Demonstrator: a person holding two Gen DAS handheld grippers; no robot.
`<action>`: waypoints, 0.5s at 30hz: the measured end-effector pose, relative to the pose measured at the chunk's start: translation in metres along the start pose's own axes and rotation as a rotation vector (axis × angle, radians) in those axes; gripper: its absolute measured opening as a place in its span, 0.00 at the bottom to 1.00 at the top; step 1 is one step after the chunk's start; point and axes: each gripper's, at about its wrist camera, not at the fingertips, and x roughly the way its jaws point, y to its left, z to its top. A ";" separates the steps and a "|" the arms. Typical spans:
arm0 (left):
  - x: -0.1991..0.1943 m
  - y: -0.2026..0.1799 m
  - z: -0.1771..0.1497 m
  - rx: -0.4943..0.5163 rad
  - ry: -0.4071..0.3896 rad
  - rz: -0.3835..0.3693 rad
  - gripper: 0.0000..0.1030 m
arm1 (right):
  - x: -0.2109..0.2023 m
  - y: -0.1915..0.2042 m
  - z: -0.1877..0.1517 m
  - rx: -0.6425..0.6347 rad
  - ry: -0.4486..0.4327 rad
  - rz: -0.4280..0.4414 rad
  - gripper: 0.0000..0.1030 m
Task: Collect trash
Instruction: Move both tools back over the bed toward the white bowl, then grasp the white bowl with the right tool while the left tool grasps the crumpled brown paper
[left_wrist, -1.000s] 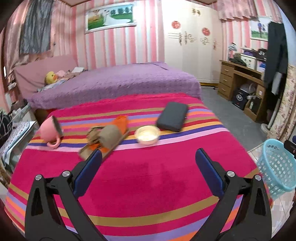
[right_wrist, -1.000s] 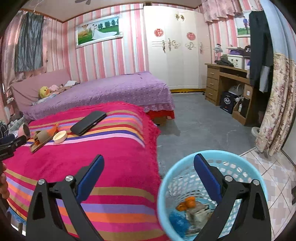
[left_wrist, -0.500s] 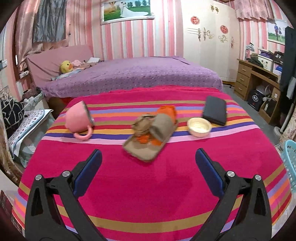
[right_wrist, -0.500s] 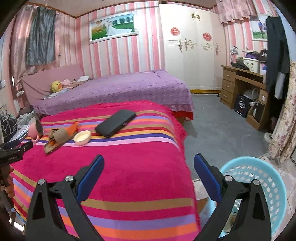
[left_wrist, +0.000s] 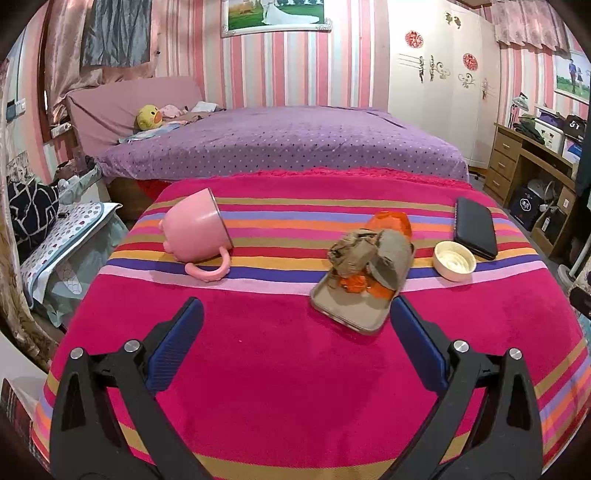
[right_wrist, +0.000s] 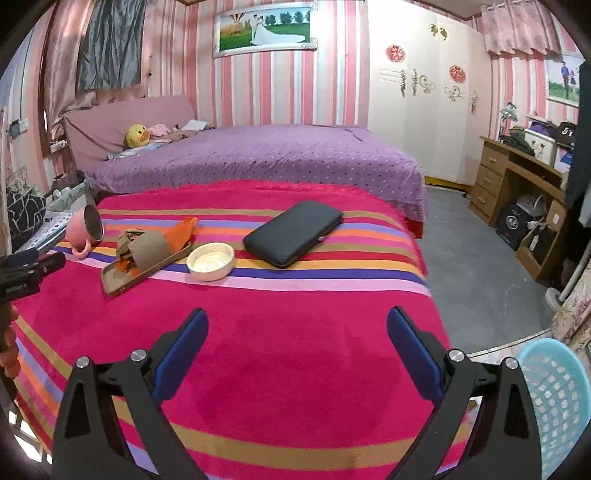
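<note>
A crumpled brown paper wad (left_wrist: 354, 251) and a brown paper roll (left_wrist: 393, 258) lie with orange scraps (left_wrist: 354, 284) on a flat tan tray (left_wrist: 351, 310) on the striped bed cover. In the right wrist view the same heap of brown paper (right_wrist: 144, 247) sits on the tray (right_wrist: 122, 277) at the left. My left gripper (left_wrist: 293, 314) is open just short of the tray, its right finger beside the tray's near corner. My right gripper (right_wrist: 297, 325) is open over bare cover. The light blue basket (right_wrist: 557, 398) stands on the floor at the lower right.
A tipped pink mug (left_wrist: 195, 229), a cream bowl (left_wrist: 454, 260) and a black case (left_wrist: 474, 227) also lie on the cover. A purple bed (left_wrist: 280, 140) is behind, a wooden desk (right_wrist: 517, 184) at the right. The person's hand (right_wrist: 9, 354) shows at the left edge.
Both grippers have swung left. The left one has come closer to the tray of paper; the right one has left the basket, which has slid to the lower right corner.
</note>
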 end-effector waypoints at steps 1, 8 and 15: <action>0.002 0.002 0.000 0.000 0.001 0.007 0.95 | 0.005 0.004 0.001 0.003 0.005 0.002 0.92; 0.015 0.023 0.002 -0.011 0.017 0.021 0.95 | 0.041 0.038 0.013 -0.049 0.040 0.020 0.92; 0.032 0.036 0.006 -0.009 0.037 0.018 0.95 | 0.077 0.069 0.022 -0.118 0.084 0.041 0.92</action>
